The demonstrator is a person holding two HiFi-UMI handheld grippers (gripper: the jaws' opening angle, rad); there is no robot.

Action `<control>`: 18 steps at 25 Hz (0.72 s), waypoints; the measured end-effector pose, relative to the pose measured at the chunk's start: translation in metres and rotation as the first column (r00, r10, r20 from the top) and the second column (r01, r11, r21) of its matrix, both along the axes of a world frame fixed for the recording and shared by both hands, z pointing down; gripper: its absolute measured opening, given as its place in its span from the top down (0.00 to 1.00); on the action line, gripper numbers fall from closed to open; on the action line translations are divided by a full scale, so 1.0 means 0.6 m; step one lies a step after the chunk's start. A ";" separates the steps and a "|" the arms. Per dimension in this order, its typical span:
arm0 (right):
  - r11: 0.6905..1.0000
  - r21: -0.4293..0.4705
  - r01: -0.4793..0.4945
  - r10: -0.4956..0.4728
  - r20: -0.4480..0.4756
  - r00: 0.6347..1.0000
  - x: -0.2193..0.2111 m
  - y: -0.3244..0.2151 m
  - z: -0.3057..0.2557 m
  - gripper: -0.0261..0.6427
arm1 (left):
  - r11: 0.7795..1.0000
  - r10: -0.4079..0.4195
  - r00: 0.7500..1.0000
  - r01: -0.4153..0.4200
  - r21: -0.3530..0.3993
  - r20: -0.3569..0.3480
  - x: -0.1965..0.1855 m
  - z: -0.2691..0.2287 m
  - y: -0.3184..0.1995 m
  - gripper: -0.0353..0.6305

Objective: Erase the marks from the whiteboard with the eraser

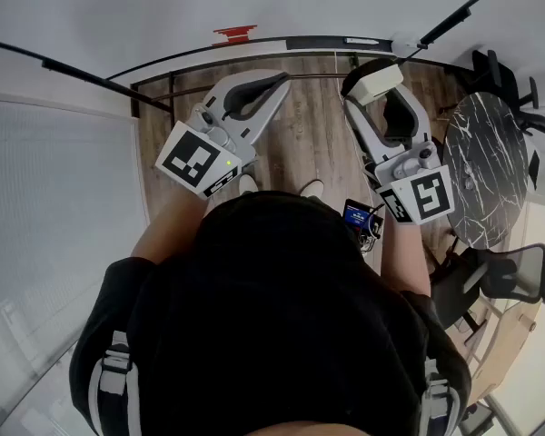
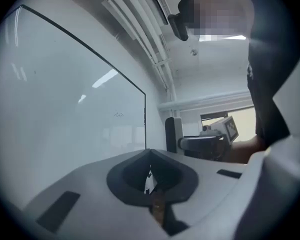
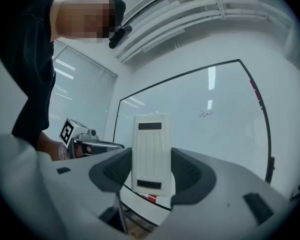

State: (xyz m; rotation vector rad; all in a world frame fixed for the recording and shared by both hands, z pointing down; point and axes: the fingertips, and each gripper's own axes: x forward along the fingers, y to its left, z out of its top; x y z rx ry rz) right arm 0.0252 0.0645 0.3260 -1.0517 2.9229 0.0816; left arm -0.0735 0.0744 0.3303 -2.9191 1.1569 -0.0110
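Note:
The whiteboard (image 1: 254,3) stands on the wall ahead, and a small dark scribble (image 3: 206,113) shows on it, the same scribble (image 2: 118,114) the left gripper view catches. My right gripper (image 1: 372,84) is shut on a white eraser (image 1: 374,78), held upright between the jaws just short of the board. That eraser (image 3: 151,154) fills the middle of the right gripper view. My left gripper (image 1: 280,81) hovers beside it to the left, shut with nothing in it. In its own view the left gripper (image 2: 147,152) has its jaws meeting at the tips.
A red object (image 1: 234,33) sits at the board's lower edge. A round black marble table (image 1: 490,166) and black chairs (image 1: 513,275) stand to my right on the wooden floor (image 1: 300,139). Window blinds (image 1: 54,198) run along my left.

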 end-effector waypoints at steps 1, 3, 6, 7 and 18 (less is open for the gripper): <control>1.000 -0.001 0.000 0.000 0.001 1.000 -0.004 0.002 -0.001 0.60 | 1.000 0.002 1.000 -0.002 -0.002 -0.001 -0.003 0.001 0.003 0.94; 1.000 -0.003 0.001 -0.001 0.004 1.000 -0.010 0.008 -0.002 0.60 | 1.000 0.004 1.000 -0.004 -0.006 -0.001 -0.008 0.002 0.009 0.94; 1.000 -0.005 0.002 -0.002 0.012 1.000 -0.017 0.017 -0.004 0.60 | 1.000 0.003 1.000 -0.003 -0.007 -0.002 -0.012 0.004 0.017 0.94; 1.000 -0.006 -0.002 0.002 0.010 1.000 -0.018 0.019 -0.004 0.60 | 1.000 0.003 1.000 -0.003 -0.007 -0.003 -0.012 0.004 0.019 0.94; 1.000 -0.010 -0.013 0.013 0.030 0.999 0.003 0.023 -0.009 0.60 | 1.000 0.008 1.000 -0.008 0.017 0.011 0.005 -0.008 0.016 0.94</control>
